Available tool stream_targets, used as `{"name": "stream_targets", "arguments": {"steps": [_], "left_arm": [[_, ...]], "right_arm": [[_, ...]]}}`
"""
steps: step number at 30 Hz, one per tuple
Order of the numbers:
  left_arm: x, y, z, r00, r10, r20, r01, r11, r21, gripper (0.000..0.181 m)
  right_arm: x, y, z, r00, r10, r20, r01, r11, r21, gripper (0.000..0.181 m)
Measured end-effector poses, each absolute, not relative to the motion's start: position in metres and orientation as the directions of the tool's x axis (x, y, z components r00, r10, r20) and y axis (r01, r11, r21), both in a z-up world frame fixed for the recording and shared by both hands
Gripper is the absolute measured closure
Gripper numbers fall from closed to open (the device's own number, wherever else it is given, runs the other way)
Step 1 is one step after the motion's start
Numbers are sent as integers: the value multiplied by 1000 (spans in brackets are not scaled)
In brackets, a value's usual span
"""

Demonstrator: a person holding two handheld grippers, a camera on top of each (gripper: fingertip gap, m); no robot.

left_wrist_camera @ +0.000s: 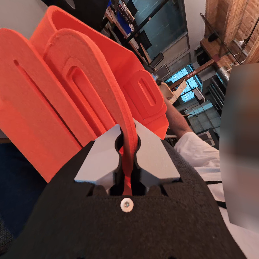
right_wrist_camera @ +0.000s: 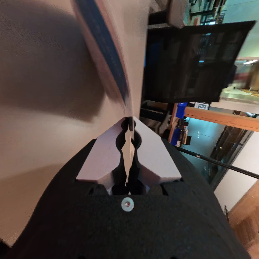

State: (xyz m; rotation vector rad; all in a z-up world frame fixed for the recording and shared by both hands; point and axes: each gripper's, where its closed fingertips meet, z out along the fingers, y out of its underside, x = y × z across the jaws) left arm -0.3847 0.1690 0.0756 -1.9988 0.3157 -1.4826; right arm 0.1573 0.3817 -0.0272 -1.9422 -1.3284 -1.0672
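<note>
Here the orange felt piece (left_wrist_camera: 78,78) fills the upper left and centre of the left wrist view: a soft, thick sheet with rounded tabs, long stitched slots and a folded edge running down the middle of the frame. A smaller orange tab with an oval slot (left_wrist_camera: 145,95) sits to its right. Behind it, at the upper right, are cluttered shelves (left_wrist_camera: 126,18), windows (left_wrist_camera: 187,84) and rough wooden beams (left_wrist_camera: 231,28); a person's forearm (left_wrist_camera: 176,120) and white sleeve (left_wrist_camera: 196,151) reach in at the right. In the right wrist view a pale, blurred sheet with a dark blue stripe (right_wrist_camera: 106,56) covers the left half of the frame, curving down to the centre; to the right are a dark screen (right_wrist_camera: 196,60), a wooden beam (right_wrist_camera: 221,117) and a wooden floor (right_wrist_camera: 246,218). The left gripper (left_wrist_camera: 128,138) has its jaws nearly together, pinching the folded orange edge, which runs between them. The right gripper (right_wrist_camera: 129,134) has its jaws almost closed on the lower edge of the pale sheet, which passes between the tips.
</note>
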Motion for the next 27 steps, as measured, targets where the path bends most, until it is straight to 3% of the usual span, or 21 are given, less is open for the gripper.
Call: {"name": "stream_targets", "arguments": {"steps": [3,6,8,12,19,22,24,27], "left_arm": [[-383,177,76,368,-525,767,142,-784,-604,179],[-381,185,73,413,-523,745,104,-786,-609,179],[-375,185,70,454,-541,708,53,-777,-628,178],[-368,194,68,500,-524,689,57,-774,-630,178],[-366,199,67,547,-502,670,47,-780,-624,178],[-361,199,64,562,-525,640,8,-769,-639,178],[-358,199,64,550,-543,635,-5,-762,-647,177],[-356,199,65,517,-567,641,-10,-753,-658,177]], "right_arm": [[178,390,-112,164,539,826,953,-302,7,181],[161,411,-151,-17,485,874,993,-98,73,181],[137,424,-173,-42,492,870,999,7,45,181],[90,460,-193,-9,486,874,981,174,-87,181],[34,484,-194,-104,448,888,869,475,-138,180],[37,482,-188,-63,397,916,866,478,-147,172],[54,475,-188,-27,461,887,904,390,-175,158],[104,459,-170,210,581,787,933,121,-339,112]]}}
